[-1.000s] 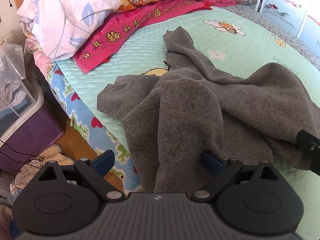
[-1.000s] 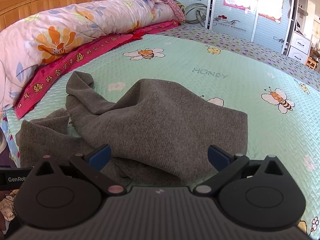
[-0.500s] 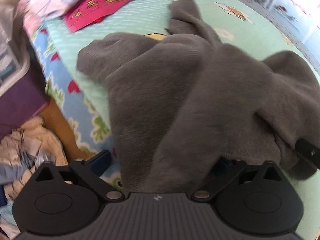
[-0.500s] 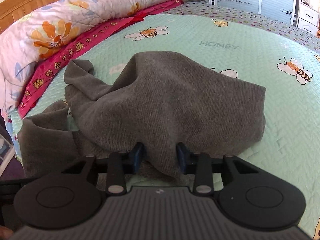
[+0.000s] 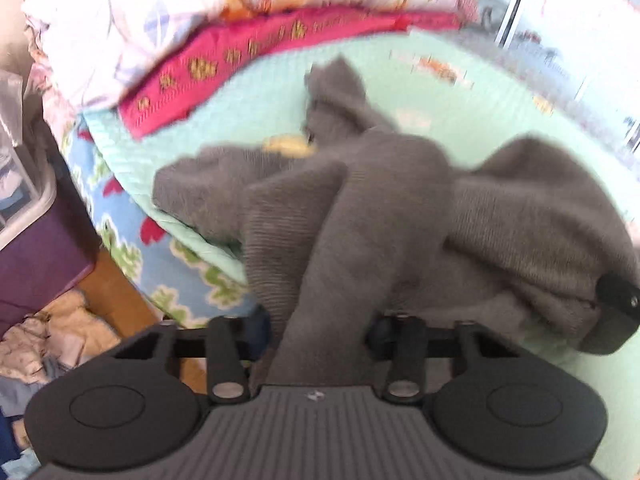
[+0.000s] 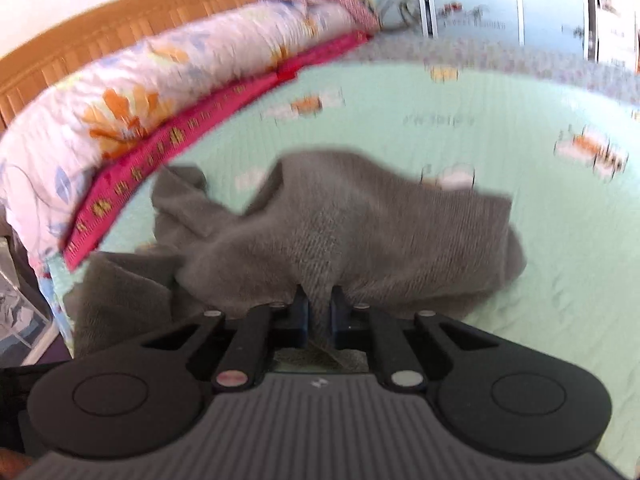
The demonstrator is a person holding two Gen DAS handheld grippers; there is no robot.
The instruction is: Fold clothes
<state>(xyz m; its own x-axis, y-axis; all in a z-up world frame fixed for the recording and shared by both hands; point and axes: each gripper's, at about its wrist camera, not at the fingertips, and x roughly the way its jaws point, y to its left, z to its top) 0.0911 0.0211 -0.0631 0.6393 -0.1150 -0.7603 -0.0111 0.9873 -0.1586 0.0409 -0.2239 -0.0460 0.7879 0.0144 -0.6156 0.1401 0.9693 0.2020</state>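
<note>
A crumpled grey knit garment (image 5: 400, 208) lies on the mint-green quilt (image 5: 460, 92), near the bed's edge. My left gripper (image 5: 320, 332) is at the garment's near edge. Its jaws are closing on a thick fold of the knit that fills the gap between them. In the right wrist view the same garment (image 6: 360, 220) bunches up in front of my right gripper (image 6: 318, 312). Its jaws are closing too and pinch a narrow ridge of the fabric. The right gripper's finger (image 5: 616, 312) also shows at the garment's right side. Both views are blurred.
A floral duvet (image 6: 120, 92) and a red patterned strip (image 6: 160, 148) lie along the wooden headboard (image 6: 100, 28). Left of the bed stand a purple box (image 5: 36, 256) and a clear bin (image 5: 24, 184), with loose clothes (image 5: 52, 336) on the floor. Wardrobe doors (image 6: 500, 12) stand behind.
Both grippers went from wide open to closed onto the grey garment, the right one first. The fabric has bunched up between the jaws.
</note>
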